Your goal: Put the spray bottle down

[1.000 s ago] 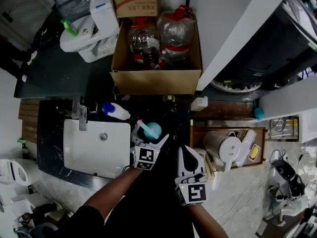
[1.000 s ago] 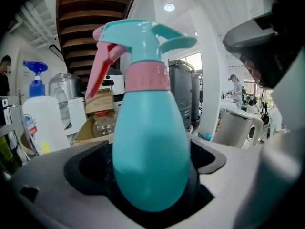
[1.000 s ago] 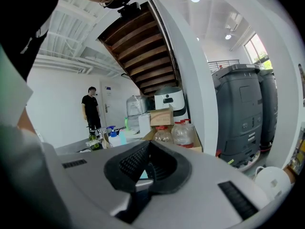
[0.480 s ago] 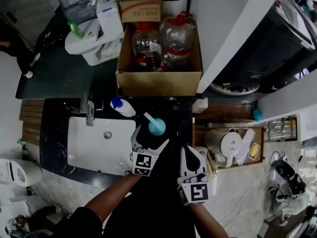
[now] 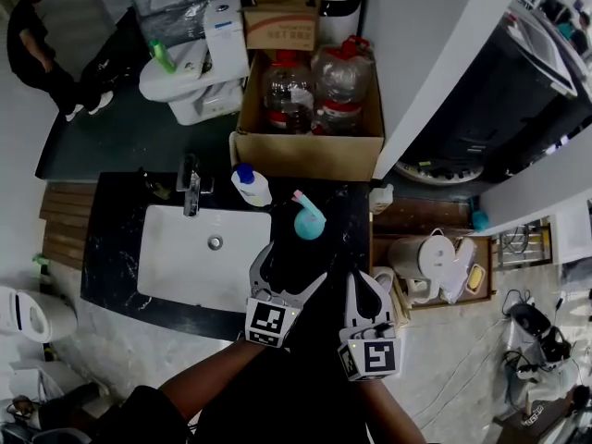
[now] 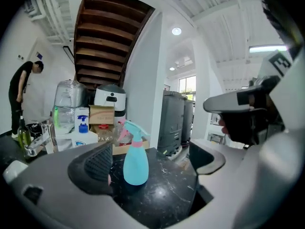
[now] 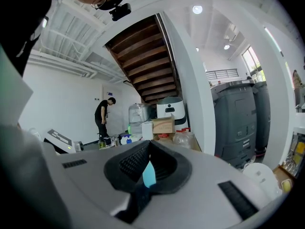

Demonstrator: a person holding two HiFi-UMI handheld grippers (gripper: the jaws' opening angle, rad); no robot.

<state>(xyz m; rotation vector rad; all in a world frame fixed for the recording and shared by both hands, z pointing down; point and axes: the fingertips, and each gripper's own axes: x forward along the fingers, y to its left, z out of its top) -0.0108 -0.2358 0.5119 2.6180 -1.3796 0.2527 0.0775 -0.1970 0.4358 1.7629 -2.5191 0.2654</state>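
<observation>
L tongs [image 5: 292, 268] [image 6: 152, 168]: jaws wide apart, nothing btwn them, touching nothing. Ribbed pad [image 6: 99, 163] on the left-hand jaw is bare; the other jaw is well off to the right. Tongs hover over the black marble counter [image 5: 340, 218].

Spray bottle [image 5: 308, 222] [image 6: 135, 163]: light blue w/ pink collar, standing upright on the counter, straight ahead of the L tongs and just past the jaw tips, clear of both. In the left gripper view it sits nearer the left-hand pad, nozzle pointing left.

R tongs [image 5: 363, 278] [image 7: 148, 148]: jaws together at the tips, holding nothing. A thin sliver of the bottle's blue [image 7: 149, 174] shows thru the slot btwn its pads, so the bottle is ahead of the R tongs too, and to their left. R tongs sit just beside the L tongs, on their right, slightly further back from the bottle.

Ahead-left of the L tongs: white sink [image 5: 166, 259] w/ faucet [image 5: 191, 189], and a white bottle w/ blue cap [image 5: 252, 187] [image 6: 82, 133] near the spray bottle. Beyond the spray bottle: open cardboard box [image 5: 305, 153] w/ water jugs [image 5: 289, 92] inside. Right of the R tongs: white kettle [image 5: 413, 258] on a wooden tray. A person [image 6: 21, 95] [image 7: 101, 117] in black stands far off in the bkgd.
</observation>
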